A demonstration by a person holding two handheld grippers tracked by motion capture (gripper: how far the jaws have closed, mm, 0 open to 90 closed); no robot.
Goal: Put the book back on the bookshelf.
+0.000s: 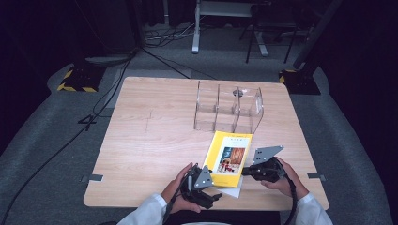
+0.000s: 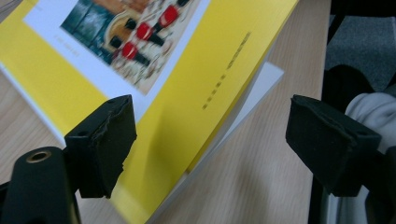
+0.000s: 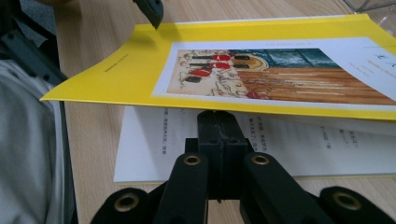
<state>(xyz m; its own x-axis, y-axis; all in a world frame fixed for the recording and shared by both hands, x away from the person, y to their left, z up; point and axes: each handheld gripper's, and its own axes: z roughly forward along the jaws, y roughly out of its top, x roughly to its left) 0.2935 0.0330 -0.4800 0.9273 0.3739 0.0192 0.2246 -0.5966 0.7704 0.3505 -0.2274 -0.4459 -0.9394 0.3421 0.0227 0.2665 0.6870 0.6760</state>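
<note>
A yellow book (image 1: 230,157) with a picture on its cover lies on the near part of the wooden table (image 1: 150,140). My right gripper (image 1: 247,172) comes in from the book's right edge. Its jaws are shut, and in the right gripper view the tip (image 3: 217,123) is wedged under the raised yellow cover (image 3: 261,70), above a white printed page (image 3: 280,144). My left gripper (image 1: 215,190) is open at the book's near left corner. In the left gripper view, the book's spine edge (image 2: 224,88) runs between the two pads (image 2: 210,135), which do not press on it.
A clear plastic organiser (image 1: 228,108) with upright dividers stands behind the book, towards the table's far side. White sleeves (image 1: 150,208) reach in over the near table edge. Bare wood lies to the left. Stands and cables sit on the floor beyond.
</note>
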